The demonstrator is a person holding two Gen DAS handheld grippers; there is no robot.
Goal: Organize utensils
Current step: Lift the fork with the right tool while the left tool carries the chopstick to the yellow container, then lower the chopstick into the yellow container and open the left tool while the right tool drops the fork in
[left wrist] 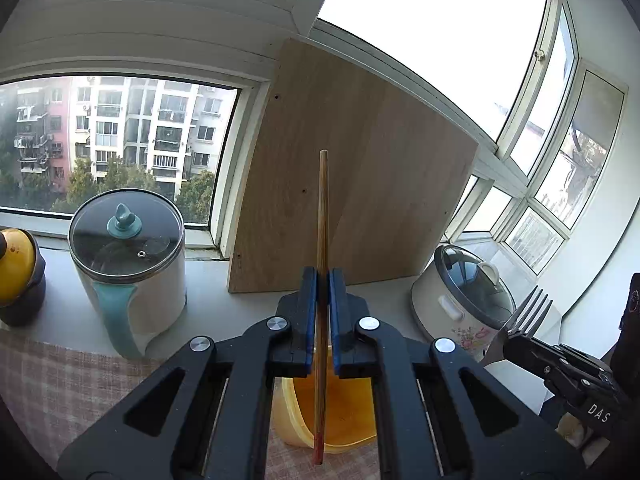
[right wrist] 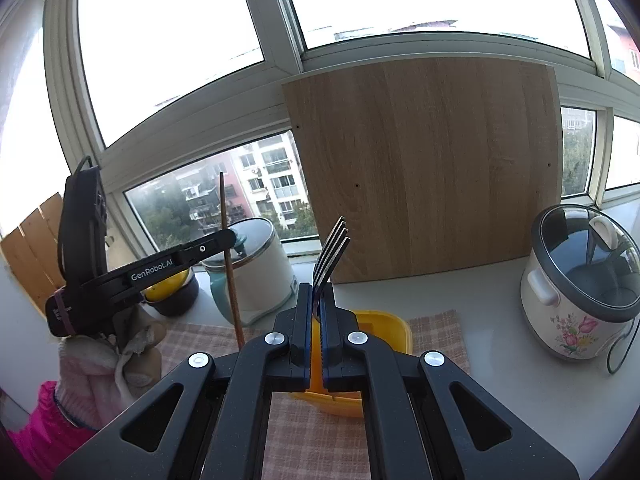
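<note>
My left gripper (left wrist: 322, 280) is shut on a wooden chopstick (left wrist: 322, 216) with a red lower tip, held upright above a yellow container (left wrist: 344, 424). My right gripper (right wrist: 315, 298) is shut on a metal fork (right wrist: 330, 250), tines up, held above the same yellow container (right wrist: 384, 328). In the right wrist view the left gripper (right wrist: 228, 240) and its chopstick (right wrist: 230, 264) are at the left. In the left wrist view the right gripper (left wrist: 510, 338) and the fork (left wrist: 528, 312) are at the right.
A checked cloth (right wrist: 436, 328) lies under the container. On the sill stand a white-and-teal pot with glass lid (left wrist: 128, 264), a yellow-lidded dark pot (left wrist: 18, 276), a leaning wooden board (right wrist: 424, 168) and a floral rice cooker (right wrist: 580, 284).
</note>
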